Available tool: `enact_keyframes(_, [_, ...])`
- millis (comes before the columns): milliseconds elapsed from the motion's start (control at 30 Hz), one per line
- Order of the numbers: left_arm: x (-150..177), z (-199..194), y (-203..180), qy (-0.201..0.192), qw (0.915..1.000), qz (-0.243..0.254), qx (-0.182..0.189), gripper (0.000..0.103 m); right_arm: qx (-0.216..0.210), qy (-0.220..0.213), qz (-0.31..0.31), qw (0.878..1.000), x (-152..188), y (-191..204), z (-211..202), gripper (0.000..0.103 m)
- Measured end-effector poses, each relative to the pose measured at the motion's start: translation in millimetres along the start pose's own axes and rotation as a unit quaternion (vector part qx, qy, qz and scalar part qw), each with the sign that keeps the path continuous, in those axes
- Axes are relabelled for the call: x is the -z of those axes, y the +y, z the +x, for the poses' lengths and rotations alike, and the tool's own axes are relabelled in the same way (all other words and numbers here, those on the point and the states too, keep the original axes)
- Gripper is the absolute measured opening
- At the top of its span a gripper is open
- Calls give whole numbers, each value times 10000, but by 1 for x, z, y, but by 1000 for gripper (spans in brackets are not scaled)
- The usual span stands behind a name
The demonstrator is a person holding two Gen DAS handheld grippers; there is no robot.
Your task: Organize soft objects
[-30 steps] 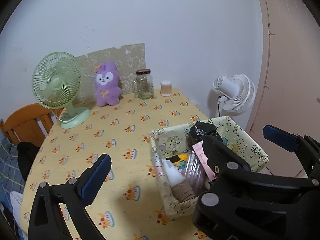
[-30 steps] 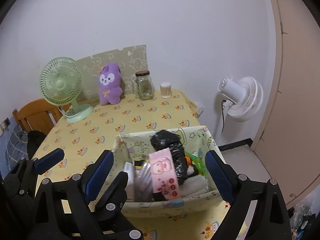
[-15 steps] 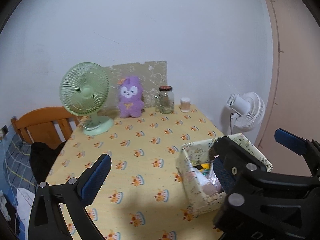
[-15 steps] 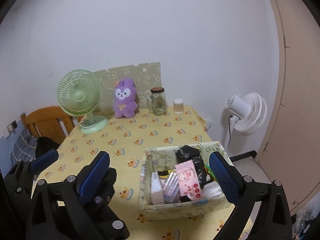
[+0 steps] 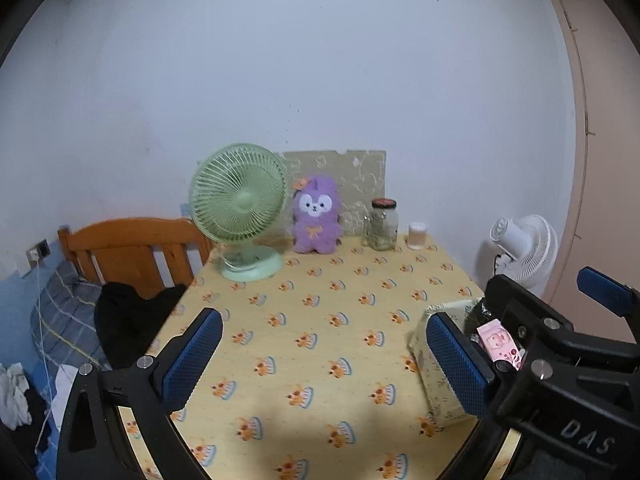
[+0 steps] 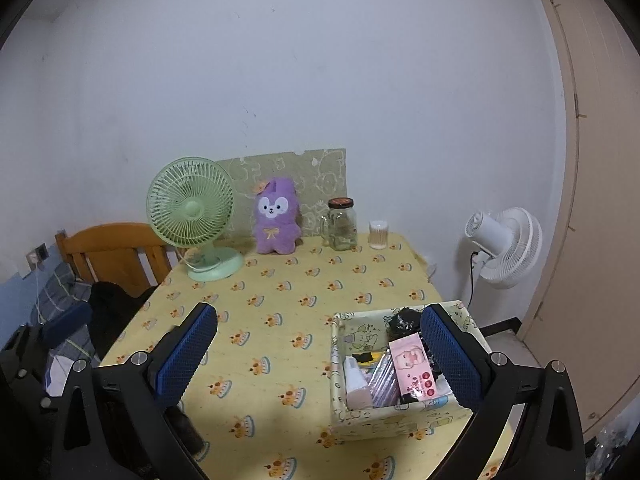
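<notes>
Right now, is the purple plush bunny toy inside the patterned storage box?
No, the purple plush bunny toy sits against the far wall beside the green desk fan, far from the patterned storage box.

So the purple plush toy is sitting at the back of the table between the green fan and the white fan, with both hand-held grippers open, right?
Not quite. The purple plush toy sits between the green fan and a glass jar, as the right wrist view shows. The white fan stands off the table, on the floor. The rest holds: both the left hand-held gripper and the right hand-held gripper are open.
</notes>
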State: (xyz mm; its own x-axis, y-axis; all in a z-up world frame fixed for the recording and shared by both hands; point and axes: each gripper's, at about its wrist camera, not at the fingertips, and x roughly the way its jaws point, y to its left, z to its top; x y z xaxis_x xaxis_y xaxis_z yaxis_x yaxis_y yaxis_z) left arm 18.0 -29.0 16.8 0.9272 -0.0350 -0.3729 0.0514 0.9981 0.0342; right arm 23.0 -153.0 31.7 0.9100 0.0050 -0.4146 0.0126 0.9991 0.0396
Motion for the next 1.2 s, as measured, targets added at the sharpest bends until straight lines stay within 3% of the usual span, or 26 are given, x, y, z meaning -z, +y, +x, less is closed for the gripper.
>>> enact_keyframes(267, [2, -12, 17, -59, 10000, -51, 59, 103, 49, -132, 37, 9999, 3, 7, -15, 103])
enact_keyframes(1200, [8, -22, 20, -100, 9998, -154, -80, 103, -80, -177, -35, 9998, 6, 12, -28, 103])
